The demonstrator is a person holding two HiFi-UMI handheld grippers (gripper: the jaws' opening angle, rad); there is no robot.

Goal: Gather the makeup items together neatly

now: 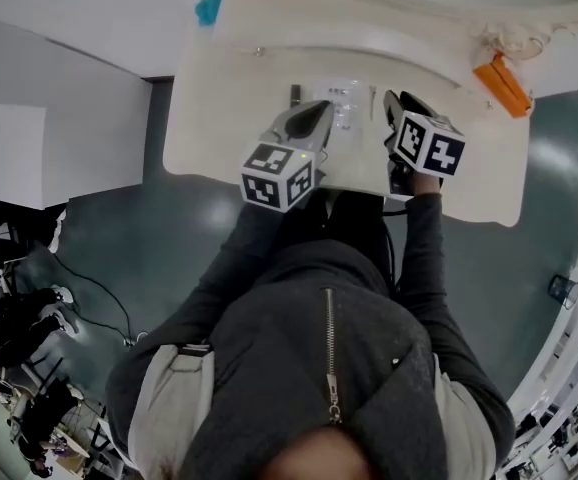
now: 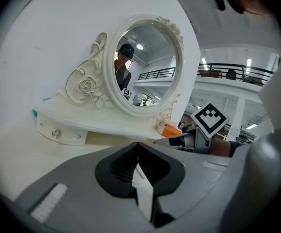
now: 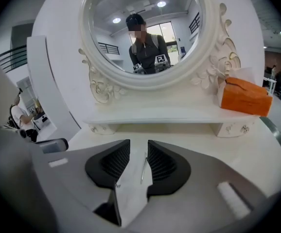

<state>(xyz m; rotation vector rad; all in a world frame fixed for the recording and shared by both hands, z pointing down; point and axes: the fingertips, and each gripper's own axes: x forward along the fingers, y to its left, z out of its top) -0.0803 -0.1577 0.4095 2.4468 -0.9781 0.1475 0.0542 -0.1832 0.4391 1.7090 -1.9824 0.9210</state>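
On the white vanity table (image 1: 219, 118) lies a small pale, clear-looking makeup item (image 1: 347, 106), with a short dark stick (image 1: 295, 94) to its left and a thin stick (image 1: 372, 103) to its right. My left gripper (image 1: 319, 110) hovers just left of the clear item; in its own view the left gripper (image 2: 138, 145) has its jaws closed tip to tip with nothing between them. My right gripper (image 1: 391, 106) is at the right of the items. Its jaws (image 3: 138, 147) stand slightly apart over the tabletop, and a thin silvery stick (image 3: 143, 168) lies in the gap, not pinched.
An oval mirror (image 3: 145, 28) in an ornate white frame stands on a raised shelf (image 3: 169, 115) at the back. An orange box (image 1: 504, 86) sits at the shelf's right end, a teal thing (image 1: 209, 8) at its left. The table's front edge is by the person's body.
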